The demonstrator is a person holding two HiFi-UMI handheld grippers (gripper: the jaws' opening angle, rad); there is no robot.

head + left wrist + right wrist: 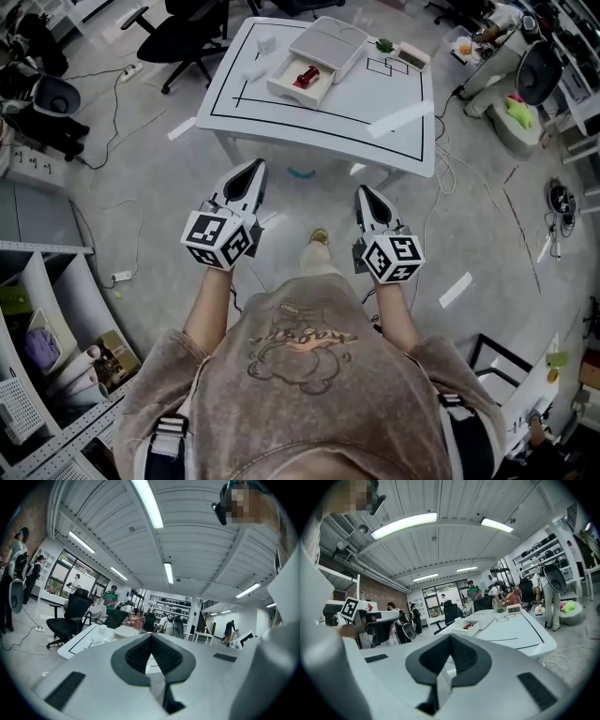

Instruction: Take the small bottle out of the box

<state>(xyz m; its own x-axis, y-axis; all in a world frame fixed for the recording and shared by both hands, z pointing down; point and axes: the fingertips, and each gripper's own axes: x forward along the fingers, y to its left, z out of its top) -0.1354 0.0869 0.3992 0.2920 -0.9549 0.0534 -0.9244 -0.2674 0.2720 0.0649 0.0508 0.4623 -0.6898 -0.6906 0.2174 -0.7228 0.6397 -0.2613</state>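
Jaws of the left gripper (pixel 253 171) and right gripper (pixel 364 194) sit clenched and empty, well short of the table (pixel 347 103) where the small bottle (pixel 306 76) lies in the open box (pixel 286 91), likely light, rigid and slick, best pinched mid-body.

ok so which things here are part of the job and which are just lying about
For the job: box, small red bottle inside it, left gripper, right gripper (both jaws shut, empty).
Just lying about: green object, small display unit, white pieces left of the box, office chair.
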